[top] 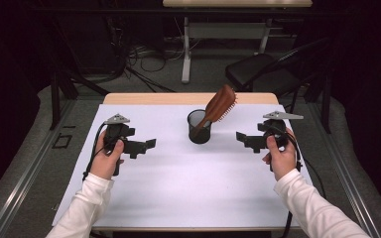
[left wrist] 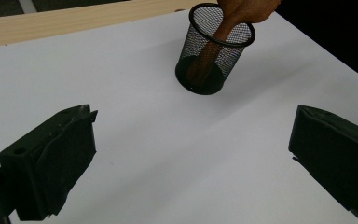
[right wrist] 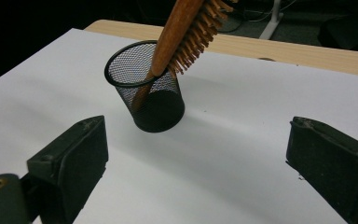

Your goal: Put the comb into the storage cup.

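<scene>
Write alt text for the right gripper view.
A wooden hairbrush stands handle-down in a black mesh cup on a white table cover, leaning against the rim with its bristles facing right. The right hand-held gripper points at it, jaws wide apart and empty.

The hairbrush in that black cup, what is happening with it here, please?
A person sits at the table with a two-jaw gripper in each hand. The left gripper and the right gripper are both open, hold nothing, and point inward at the black mesh cup on the white sheet. The wooden hairbrush stands in the cup handle down, leaning on the rim, with its bristled head sticking out above. Neither gripper touches the brush or the cup.
</scene>
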`<state>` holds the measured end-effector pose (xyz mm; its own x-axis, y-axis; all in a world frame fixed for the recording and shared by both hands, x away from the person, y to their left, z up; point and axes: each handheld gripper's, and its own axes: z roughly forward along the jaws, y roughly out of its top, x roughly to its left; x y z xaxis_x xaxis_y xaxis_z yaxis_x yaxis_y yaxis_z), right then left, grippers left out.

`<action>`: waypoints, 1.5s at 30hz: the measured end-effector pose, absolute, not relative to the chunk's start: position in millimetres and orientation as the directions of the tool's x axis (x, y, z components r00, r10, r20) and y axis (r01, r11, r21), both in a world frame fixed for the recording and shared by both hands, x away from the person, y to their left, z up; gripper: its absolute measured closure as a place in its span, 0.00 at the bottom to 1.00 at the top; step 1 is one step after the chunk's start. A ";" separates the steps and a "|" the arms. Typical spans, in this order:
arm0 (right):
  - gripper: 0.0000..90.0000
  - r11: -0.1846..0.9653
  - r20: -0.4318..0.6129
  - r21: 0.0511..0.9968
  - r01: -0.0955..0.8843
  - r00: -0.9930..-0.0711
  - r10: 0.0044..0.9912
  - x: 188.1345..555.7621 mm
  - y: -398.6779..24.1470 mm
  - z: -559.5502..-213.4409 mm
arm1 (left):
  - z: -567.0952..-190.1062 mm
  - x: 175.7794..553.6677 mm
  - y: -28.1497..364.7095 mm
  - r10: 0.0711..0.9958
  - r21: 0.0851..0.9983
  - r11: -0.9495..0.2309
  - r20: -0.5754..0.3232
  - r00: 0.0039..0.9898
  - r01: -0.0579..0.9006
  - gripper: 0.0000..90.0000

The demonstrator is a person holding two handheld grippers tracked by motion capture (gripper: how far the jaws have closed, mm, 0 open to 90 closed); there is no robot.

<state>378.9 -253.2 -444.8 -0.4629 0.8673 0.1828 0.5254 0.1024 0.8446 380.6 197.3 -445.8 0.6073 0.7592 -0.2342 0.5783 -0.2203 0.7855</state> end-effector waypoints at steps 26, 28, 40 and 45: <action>0.06 0.101 0.180 0.840 0.534 -0.448 0.876 347.6 -267.8 -476.2 | -475.6 357.6 224.2 0.763 0.801 -0.188 -0.246 0.597 0.569 0.01; 0.06 0.101 0.182 0.835 0.541 -0.445 0.877 346.0 -267.4 -478.9 | -477.3 356.7 224.6 0.764 0.802 -0.188 -0.244 0.597 0.567 0.01; 0.06 0.121 0.162 0.839 0.531 -0.455 0.875 339.7 -262.9 -489.1 | -483.6 353.5 226.3 0.757 0.812 -0.187 -0.240 0.607 0.554 0.01; 0.06 0.118 0.159 0.846 0.520 -0.458 0.875 338.1 -261.2 -491.2 | -487.0 353.6 227.4 0.760 0.809 -0.188 -0.240 0.604 0.557 0.01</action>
<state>338.1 -261.2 -491.2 -0.4580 0.8746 0.1592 0.5197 0.1181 0.8462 353.6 227.4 -487.0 0.6045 0.7597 -0.2399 0.5572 -0.1879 0.8089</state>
